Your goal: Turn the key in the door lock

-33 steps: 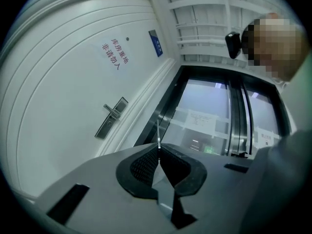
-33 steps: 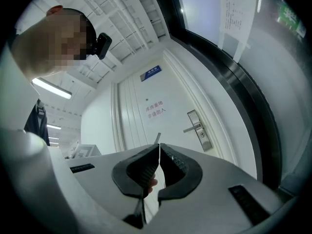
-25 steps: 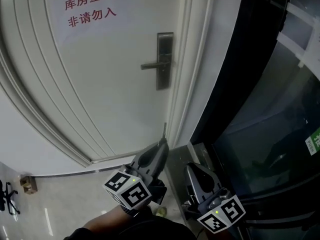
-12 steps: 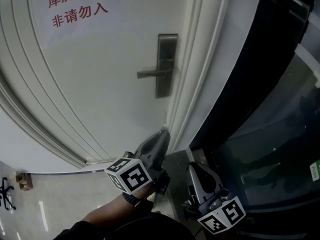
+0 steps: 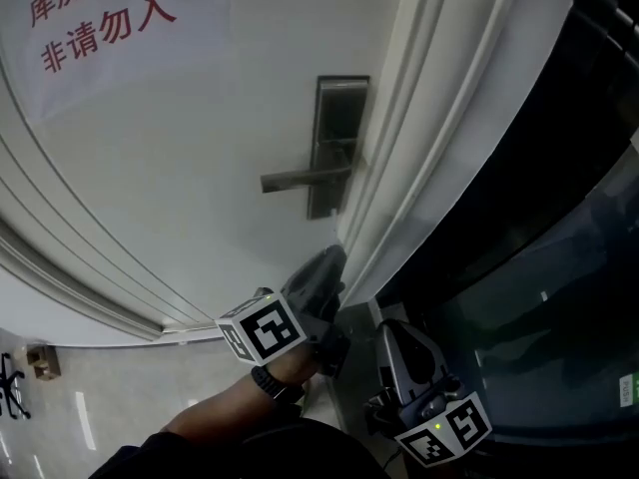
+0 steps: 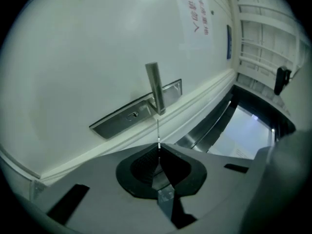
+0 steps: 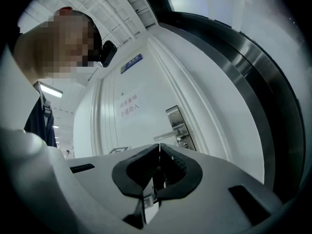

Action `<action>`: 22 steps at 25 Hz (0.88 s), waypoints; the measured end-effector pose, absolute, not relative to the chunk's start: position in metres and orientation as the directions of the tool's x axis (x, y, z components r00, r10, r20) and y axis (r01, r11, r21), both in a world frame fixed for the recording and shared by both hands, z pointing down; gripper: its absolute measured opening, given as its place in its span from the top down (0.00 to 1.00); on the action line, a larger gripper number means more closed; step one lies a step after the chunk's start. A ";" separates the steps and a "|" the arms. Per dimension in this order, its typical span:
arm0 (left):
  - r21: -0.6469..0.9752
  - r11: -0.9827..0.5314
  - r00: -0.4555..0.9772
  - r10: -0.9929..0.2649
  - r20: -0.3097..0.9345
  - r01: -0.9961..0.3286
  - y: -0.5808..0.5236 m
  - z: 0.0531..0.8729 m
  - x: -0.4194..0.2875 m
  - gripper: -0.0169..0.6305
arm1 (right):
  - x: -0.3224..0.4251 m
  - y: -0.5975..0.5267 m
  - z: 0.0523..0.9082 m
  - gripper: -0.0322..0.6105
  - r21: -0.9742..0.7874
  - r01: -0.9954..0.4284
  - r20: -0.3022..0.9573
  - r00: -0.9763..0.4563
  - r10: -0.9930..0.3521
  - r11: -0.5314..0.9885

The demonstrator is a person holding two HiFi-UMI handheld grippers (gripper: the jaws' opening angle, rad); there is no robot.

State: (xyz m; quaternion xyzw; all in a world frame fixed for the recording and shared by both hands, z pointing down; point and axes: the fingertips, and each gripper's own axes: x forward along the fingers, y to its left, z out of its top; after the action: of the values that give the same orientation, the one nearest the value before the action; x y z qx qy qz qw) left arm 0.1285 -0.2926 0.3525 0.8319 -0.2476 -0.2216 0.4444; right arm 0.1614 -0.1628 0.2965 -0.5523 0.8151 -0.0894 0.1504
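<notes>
A grey metal lock plate (image 5: 337, 143) with a lever handle (image 5: 300, 179) sits on the white door (image 5: 200, 138). My left gripper (image 5: 333, 259) is raised just below the plate, close to the door's edge. It is shut on a thin key (image 6: 158, 130) that sticks out of the jaws edge-on, its tip pointing at the handle (image 6: 154, 87) and to the right of the keyhole (image 6: 132, 115), a short gap away. My right gripper (image 5: 391, 331) hangs lower and to the right, shut with nothing in it. The right gripper view shows the plate (image 7: 176, 123) from below.
A paper notice with red characters (image 5: 95, 18) is stuck on the door at upper left. The white door frame (image 5: 419, 138) runs beside the lock. A dark glass panel (image 5: 539, 267) fills the right. A small box (image 5: 40, 360) lies on the floor.
The left gripper with the key has risen toward the lock plate. The head view has closed in on the door. The right gripper has stayed low.
</notes>
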 end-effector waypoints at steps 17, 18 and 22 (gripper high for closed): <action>0.958 -0.264 0.752 -0.653 -0.090 -0.115 -0.364 0.380 0.150 0.96 | 0.190 -0.215 0.312 0.92 -0.354 -0.874 -0.121 -0.311 -0.943 0.333; 0.962 -0.252 0.752 -0.653 -0.087 -0.108 -0.365 0.381 0.151 0.96 | 0.190 -0.216 0.312 0.92 -0.355 -0.873 -0.120 -0.311 -0.943 0.334; 0.969 -0.232 0.747 -0.659 -0.090 -0.089 -0.367 0.380 0.152 0.96 | 0.192 -0.219 0.312 0.93 -0.356 -0.873 -0.119 -0.313 -0.942 0.334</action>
State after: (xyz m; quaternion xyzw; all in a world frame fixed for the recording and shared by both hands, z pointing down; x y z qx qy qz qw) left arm 0.1523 -0.3674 0.3796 0.7435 -0.2513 -0.2518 0.5663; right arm 0.1923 -0.2186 0.3121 -0.5658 0.8022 -0.1131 0.1538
